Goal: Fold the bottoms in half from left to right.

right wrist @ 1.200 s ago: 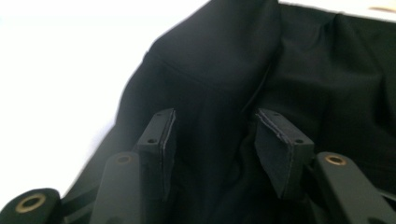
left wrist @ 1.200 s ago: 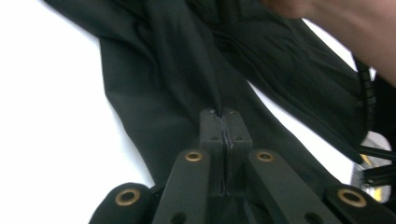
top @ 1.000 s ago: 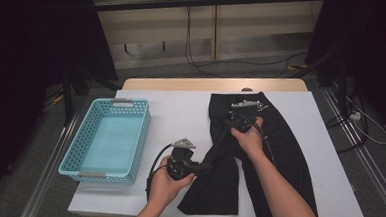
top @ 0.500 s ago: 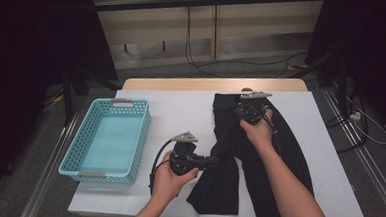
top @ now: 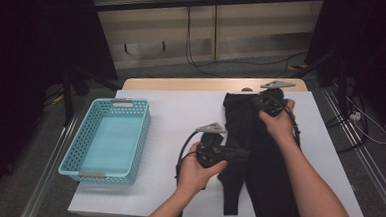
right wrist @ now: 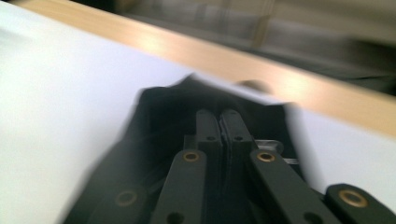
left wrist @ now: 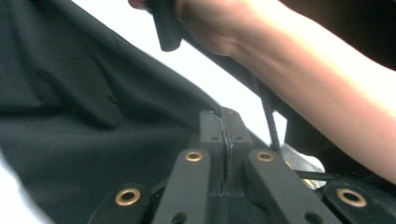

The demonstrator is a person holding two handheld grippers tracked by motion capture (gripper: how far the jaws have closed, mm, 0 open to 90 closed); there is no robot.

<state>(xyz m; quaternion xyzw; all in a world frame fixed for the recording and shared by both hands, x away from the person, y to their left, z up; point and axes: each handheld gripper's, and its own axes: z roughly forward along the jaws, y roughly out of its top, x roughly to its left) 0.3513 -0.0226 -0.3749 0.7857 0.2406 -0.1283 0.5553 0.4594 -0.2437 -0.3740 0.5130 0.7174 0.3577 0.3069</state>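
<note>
The worktop (top: 181,108) is covered by a white sheet, with a bare wooden strip along its far edge. A turquoise basket (top: 129,135) stands on the left part, well apart from the black garment (top: 262,177), which lies spread over the right part and reaches from near the far edge to the near edge. Nothing stands between the basket and the garment.

The left gripper (top: 241,153) sits at the garment's left edge; in the left gripper view its jaws are pressed together on a fold of the cloth (left wrist: 116,112). The right gripper (top: 257,99) is at the garment's far end, jaws together with black cloth (right wrist: 159,121) pinched between them; they closed further on it within the last second.

Compared with one second ago, the right gripper is farther toward the far edge, and the garment's upper part is drawn out straighter. The left gripper has shifted right, along with the fold it grips.
</note>
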